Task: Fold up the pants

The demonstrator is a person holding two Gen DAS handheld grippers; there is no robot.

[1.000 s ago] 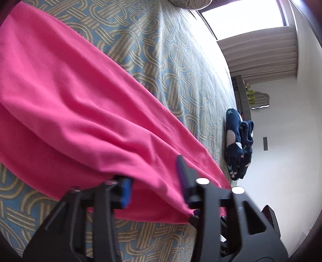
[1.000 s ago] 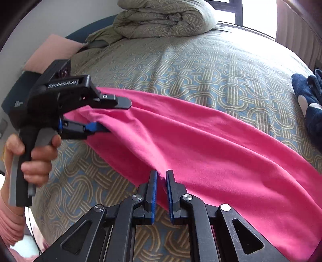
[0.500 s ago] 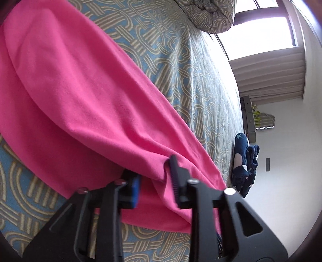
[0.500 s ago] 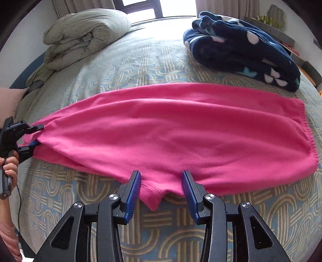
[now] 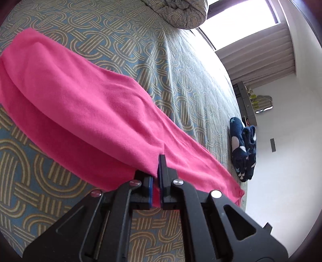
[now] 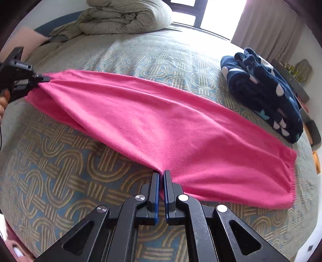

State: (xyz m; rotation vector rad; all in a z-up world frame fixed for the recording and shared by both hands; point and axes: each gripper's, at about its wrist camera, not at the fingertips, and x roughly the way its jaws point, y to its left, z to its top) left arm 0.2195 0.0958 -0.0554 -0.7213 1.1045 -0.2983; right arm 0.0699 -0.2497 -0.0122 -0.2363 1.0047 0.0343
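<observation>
Pink pants (image 6: 161, 121) lie stretched lengthwise across the patterned bedspread (image 6: 60, 161), folded leg over leg, waistband at the right. My right gripper (image 6: 161, 175) is closing on the near edge at the crotch, and its pads pinch the fabric there. At the far left my left gripper (image 6: 38, 80), held by a hand (image 6: 3, 102), is shut on the leg ends and lifts them slightly. In the left wrist view the same pants (image 5: 90, 104) run away from the left gripper (image 5: 156, 173), with pink cloth clamped between its blue pads.
A folded navy blanket with white spots (image 6: 261, 90) lies at the bed's right side, also seen as a small bundle (image 5: 242, 149). A rolled grey-green duvet (image 6: 124, 18) sits at the head of the bed. Window, curtain and a shelf stand beyond.
The right gripper opened, moved along the near edge to the crotch and shut on it. The left gripper closed tighter on the leg ends and pulled them up and taut.
</observation>
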